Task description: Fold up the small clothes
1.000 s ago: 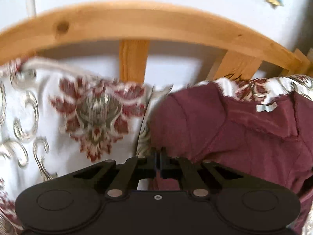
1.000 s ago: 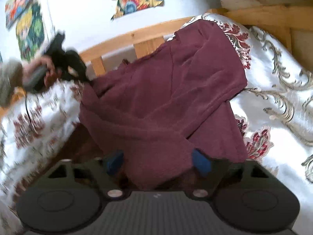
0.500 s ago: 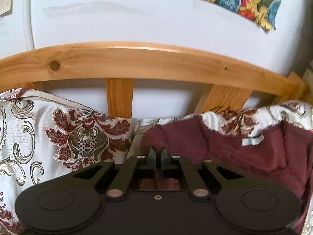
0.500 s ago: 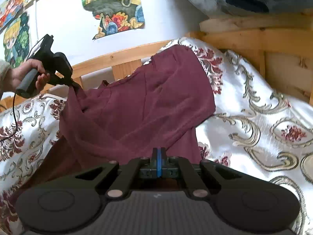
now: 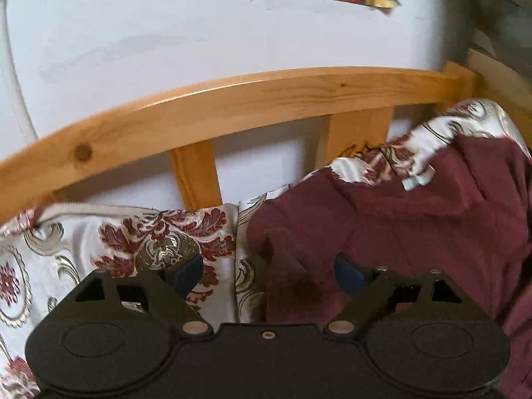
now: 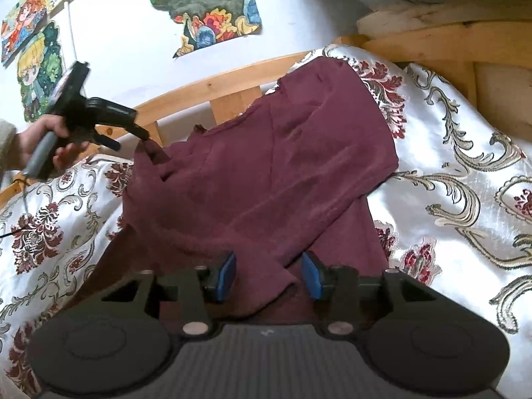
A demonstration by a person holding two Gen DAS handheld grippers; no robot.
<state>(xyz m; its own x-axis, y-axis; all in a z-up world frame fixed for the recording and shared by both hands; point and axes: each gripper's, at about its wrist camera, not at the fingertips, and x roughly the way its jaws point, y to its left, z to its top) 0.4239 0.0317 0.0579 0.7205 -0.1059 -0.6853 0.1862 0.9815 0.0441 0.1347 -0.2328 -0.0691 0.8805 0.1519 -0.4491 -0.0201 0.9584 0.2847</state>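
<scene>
A maroon garment (image 6: 272,173) lies spread on the patterned bedspread (image 6: 465,173), one layer folded over another. My right gripper (image 6: 269,276) is at its near edge. Its jaws are opening, and a fold of the cloth sits loosely between the blue pads (image 6: 227,277). In the left wrist view, my left gripper (image 5: 267,272) is at the garment's (image 5: 415,232) far left corner, its jaws opening wide. The corner lies between them with neither pad pressing on it. The right wrist view shows the left gripper (image 6: 141,133) in a person's hand (image 6: 43,139), its tip at the raised corner.
A wooden bed rail (image 5: 232,99) with upright slats runs close behind the garment, with a white wall and pictures (image 6: 206,13) above it. More wooden framing (image 6: 449,43) stands at the right. The bedspread's (image 5: 149,242) floral cloth extends to the left and right of the garment.
Half a second ago both grippers were shut on the garment; now both have opened and let the cloth go. The left gripper has also rolled, tilting its view.
</scene>
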